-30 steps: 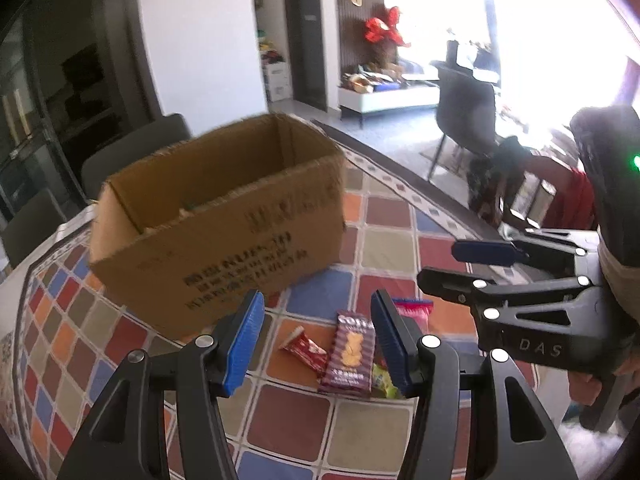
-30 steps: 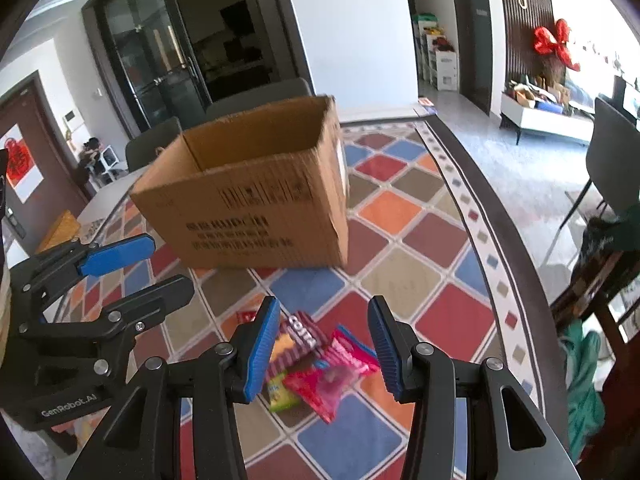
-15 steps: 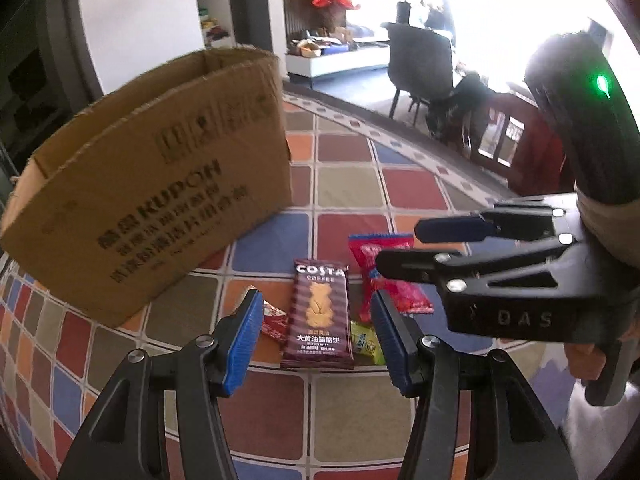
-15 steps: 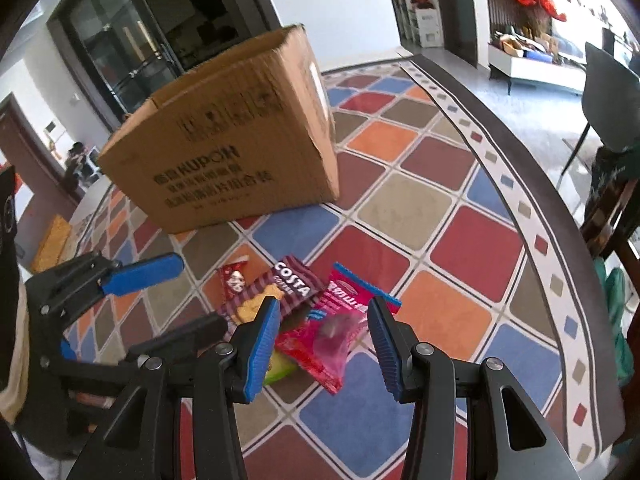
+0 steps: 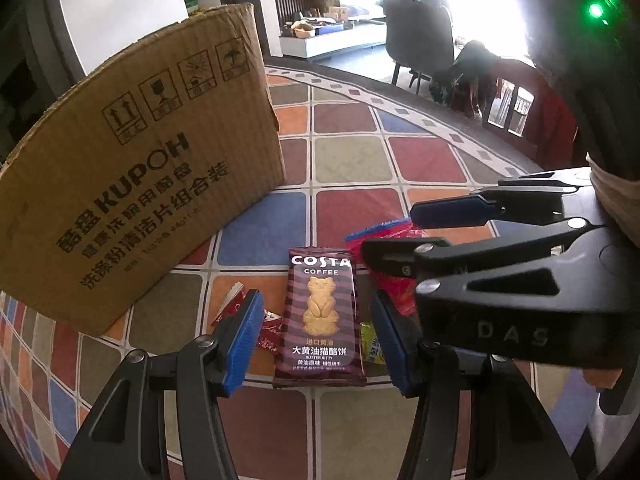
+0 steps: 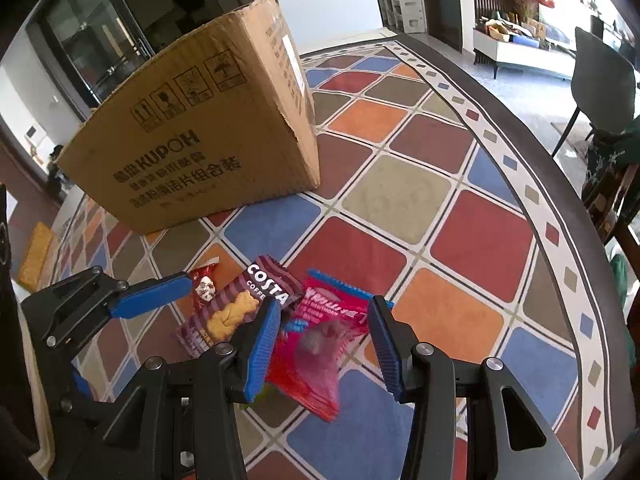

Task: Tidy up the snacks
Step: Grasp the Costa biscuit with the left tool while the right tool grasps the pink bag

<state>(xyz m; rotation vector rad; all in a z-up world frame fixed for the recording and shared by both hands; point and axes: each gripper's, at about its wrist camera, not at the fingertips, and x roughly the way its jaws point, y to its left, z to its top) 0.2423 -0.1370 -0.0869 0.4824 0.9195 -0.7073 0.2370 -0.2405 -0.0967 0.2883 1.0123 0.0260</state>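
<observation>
A small pile of snacks lies on the chequered tablecloth in front of a cardboard box (image 5: pixel 132 168) (image 6: pixel 208 136). My left gripper (image 5: pixel 316 340) is open, its jaws on either side of a maroon Costa biscuit packet (image 5: pixel 320 316) (image 6: pixel 236 308), just above it. My right gripper (image 6: pixel 324 344) is open over a pink-red sweet packet (image 6: pixel 320 352) (image 5: pixel 384 240). A small red wrapper (image 5: pixel 268 328) (image 6: pixel 204 284) and a yellow-green packet (image 5: pixel 372 344) lie beside the Costa packet. The right gripper shows in the left wrist view (image 5: pixel 396 232), close on the right.
The box stands upright just behind the snacks; its inside is hidden. The round table's edge (image 6: pixel 560 184) curves along the right. Dark chairs (image 5: pixel 420 40) stand beyond the table. A yellow item (image 6: pixel 36 252) lies at the far left of the table.
Both grippers have moved down and forward toward the snack pile. The packets now sit between the open jaws. Nothing has been gripped.
</observation>
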